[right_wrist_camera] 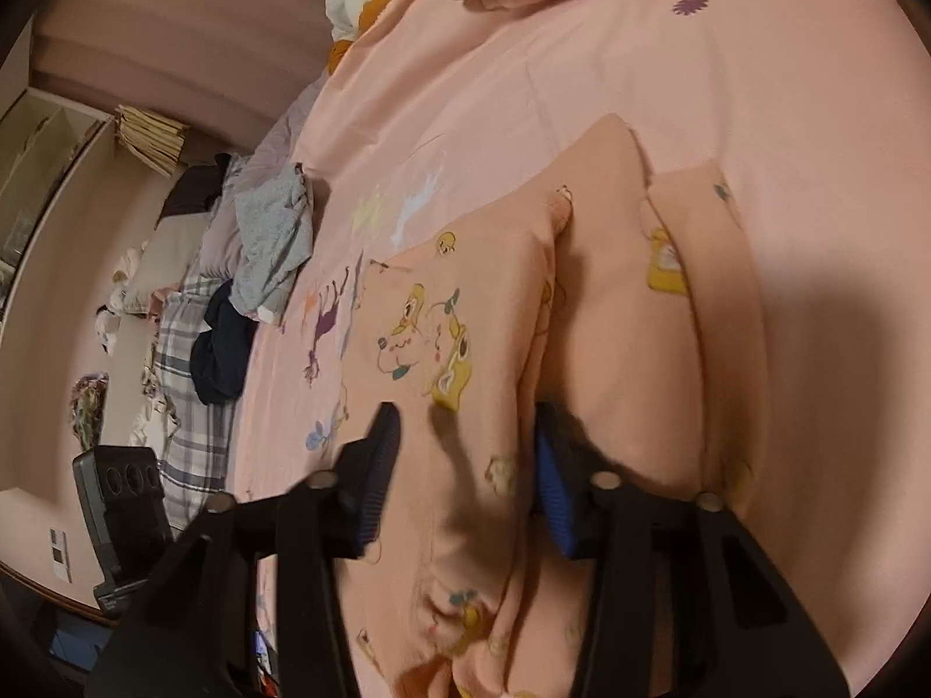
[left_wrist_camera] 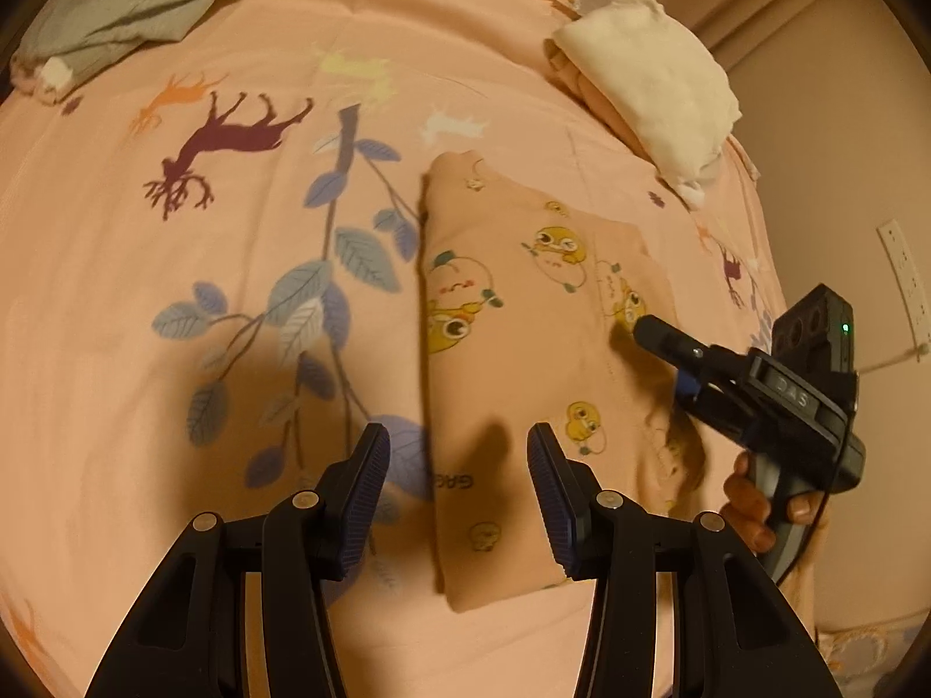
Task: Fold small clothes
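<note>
Pink printed garment (left_wrist_camera: 523, 349), part-folded lengthwise, lies flat on the bedsheet (left_wrist_camera: 174, 407), mid-bed.
Left gripper (left_wrist_camera: 459, 494) hovers released over its near left edge, likely lining up the next fold. Right gripper (right_wrist_camera: 465, 477) straddles a raised fold; pad contact is blurred, so its grip cannot be told. Garment's near end is cut off.

Both cameras ride the hand-held tools and look steeply down, close over the folded peach garment (left_wrist_camera: 523, 320) on the bed. The left view faces it from its near end; the right view crosses it sideways. Both share that garment (right_wrist_camera: 465, 349).
</note>
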A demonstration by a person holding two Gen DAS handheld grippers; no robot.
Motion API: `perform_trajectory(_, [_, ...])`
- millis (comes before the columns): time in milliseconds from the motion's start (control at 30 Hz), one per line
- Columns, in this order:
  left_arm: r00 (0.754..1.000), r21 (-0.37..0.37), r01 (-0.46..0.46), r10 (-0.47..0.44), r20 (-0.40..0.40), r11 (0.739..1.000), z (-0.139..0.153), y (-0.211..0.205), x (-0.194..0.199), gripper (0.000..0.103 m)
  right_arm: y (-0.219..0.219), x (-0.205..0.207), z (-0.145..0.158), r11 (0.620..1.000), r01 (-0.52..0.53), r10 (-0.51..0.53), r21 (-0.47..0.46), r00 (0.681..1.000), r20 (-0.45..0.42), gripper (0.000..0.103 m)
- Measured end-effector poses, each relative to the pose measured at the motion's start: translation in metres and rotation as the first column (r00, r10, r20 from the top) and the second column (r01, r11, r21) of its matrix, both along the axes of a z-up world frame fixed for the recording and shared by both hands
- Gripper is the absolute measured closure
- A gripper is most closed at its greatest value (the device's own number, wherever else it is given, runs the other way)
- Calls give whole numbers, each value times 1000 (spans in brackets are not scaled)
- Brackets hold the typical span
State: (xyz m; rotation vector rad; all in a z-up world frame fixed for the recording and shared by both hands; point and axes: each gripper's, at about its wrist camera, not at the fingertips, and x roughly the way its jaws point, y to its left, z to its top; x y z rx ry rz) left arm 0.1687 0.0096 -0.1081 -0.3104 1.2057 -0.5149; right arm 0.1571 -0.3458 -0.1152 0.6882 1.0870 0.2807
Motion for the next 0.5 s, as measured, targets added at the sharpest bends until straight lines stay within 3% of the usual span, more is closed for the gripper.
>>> perform_trajectory(133, [1000,-18,-10,10,-4,1000,-2,5,0,56,12,5,3,995,-33,35,-91,999,23,95])
perform_trajectory(367, [1000,-32,-17,16,-7,999,-1,7,4,56,5,10,46,982,-16,44,-186,987,151,96])
perform_trajectory(500, [1000,-32,-7,7,-2,999,1,1,8,56,-15,13,44,971,42,-9,-234,990,141,96])
